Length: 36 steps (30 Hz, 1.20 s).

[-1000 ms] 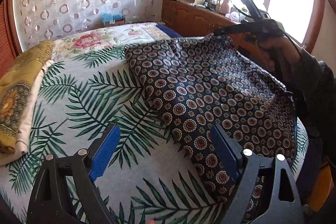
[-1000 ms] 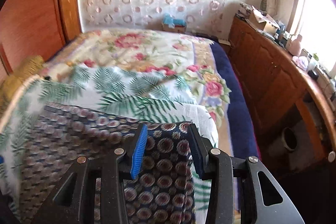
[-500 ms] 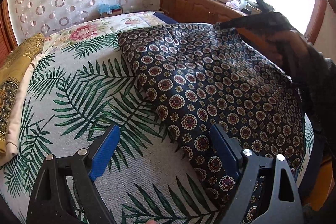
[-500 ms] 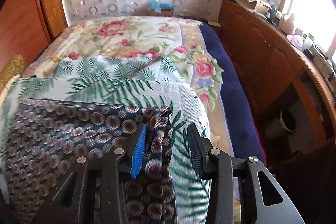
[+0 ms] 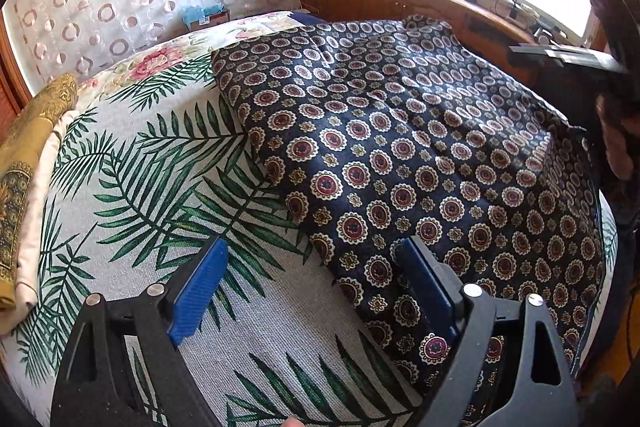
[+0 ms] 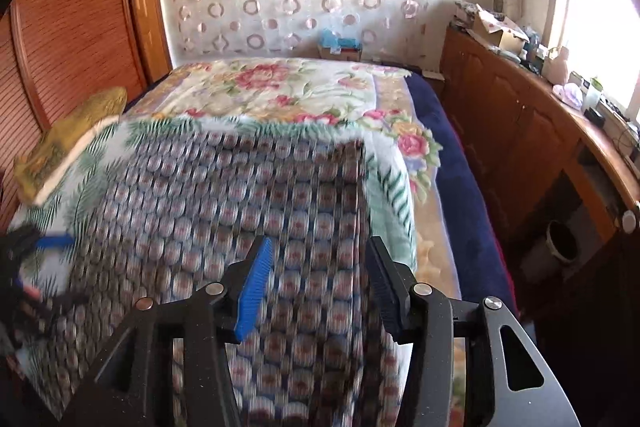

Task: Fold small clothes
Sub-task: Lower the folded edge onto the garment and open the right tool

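Your left gripper (image 5: 312, 291) has its jaws spread wide, nothing between the pads; the near-left edge of the patterned garment (image 5: 400, 147) runs just ahead of them and under the right-hand jaw. Your right gripper (image 6: 316, 287) also shows its jaws parted, with the garment spread below and ahead of them. That view is motion-blurred, so you cannot tell whether the pads touch the fabric.

Garment lies flat on the palm-leaf bedspread (image 5: 132, 187), a few soft ridges across it. Judgement: thin, limp, light cloth; it will sag and slide if lifted by one point. Take it at a corner or hem edge, pinching a single layer.

Views differ: the left wrist view gives the crisp print, the whole left edge and the folded yellow cloth (image 5: 24, 167) far off the left jaw. The right wrist view alone shows the garment's far right corner ahead of the right-hand jaw, and the bed's drop-off beyond it.
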Tool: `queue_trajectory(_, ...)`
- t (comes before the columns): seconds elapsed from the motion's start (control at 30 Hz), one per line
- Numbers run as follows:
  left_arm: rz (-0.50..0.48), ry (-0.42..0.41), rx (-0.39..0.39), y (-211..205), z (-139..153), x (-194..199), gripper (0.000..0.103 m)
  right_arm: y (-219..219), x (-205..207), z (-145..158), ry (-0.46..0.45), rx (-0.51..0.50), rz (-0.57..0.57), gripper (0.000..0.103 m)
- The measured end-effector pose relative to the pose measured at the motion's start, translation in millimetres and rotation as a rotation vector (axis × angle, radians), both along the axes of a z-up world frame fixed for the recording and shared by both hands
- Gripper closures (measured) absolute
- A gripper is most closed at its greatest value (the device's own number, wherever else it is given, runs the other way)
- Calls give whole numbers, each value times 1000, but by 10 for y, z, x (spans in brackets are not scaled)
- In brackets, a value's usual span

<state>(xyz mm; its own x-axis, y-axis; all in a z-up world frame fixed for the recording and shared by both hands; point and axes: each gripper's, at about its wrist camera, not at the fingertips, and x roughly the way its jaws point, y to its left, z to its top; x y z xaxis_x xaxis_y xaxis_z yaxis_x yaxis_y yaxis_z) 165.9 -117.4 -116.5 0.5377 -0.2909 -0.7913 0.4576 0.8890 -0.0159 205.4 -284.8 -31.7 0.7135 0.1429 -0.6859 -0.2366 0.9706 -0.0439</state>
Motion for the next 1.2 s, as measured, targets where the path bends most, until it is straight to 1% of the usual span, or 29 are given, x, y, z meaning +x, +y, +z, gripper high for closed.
queue_trajectory(0.2, -2, 2, 1, -8, 2, 15, 13, -143, -508, -175, 36, -41, -1, 52)
queue_trajectory(0.4, -28, 12, 2, -6, 10, -13, 13, -225, -885, -309, 56, -12, -33, 52)
queue_trajectory(0.53, -33, 3, -34, 64, 106, -83, 17, -225, -1076, -322, 61, -6, -48, 52)
queue_trajectory(0.57, -35, 5, -57, 102, 150, -119, 18, -223, -1128, -317, 64, 1, -53, 52)
queue_trajectory(0.67, -46, 29, -111, 185, 212, -234, 25, -240, -1222, -348, 73, 23, -58, 52)
queue_trajectory(0.73, -46, 41, -124, 225, 223, -309, 39, -237, -1305, -368, 84, 19, -57, 52)
queue_trajectory(0.9, -58, 59, -157, 270, 235, -494, 42, -213, -1410, -327, 85, 20, -47, 52)
queue_trajectory(1.2, -90, 75, -165, 143, 184, -656, 42, -208, -1382, -334, 83, 36, -83, 52)
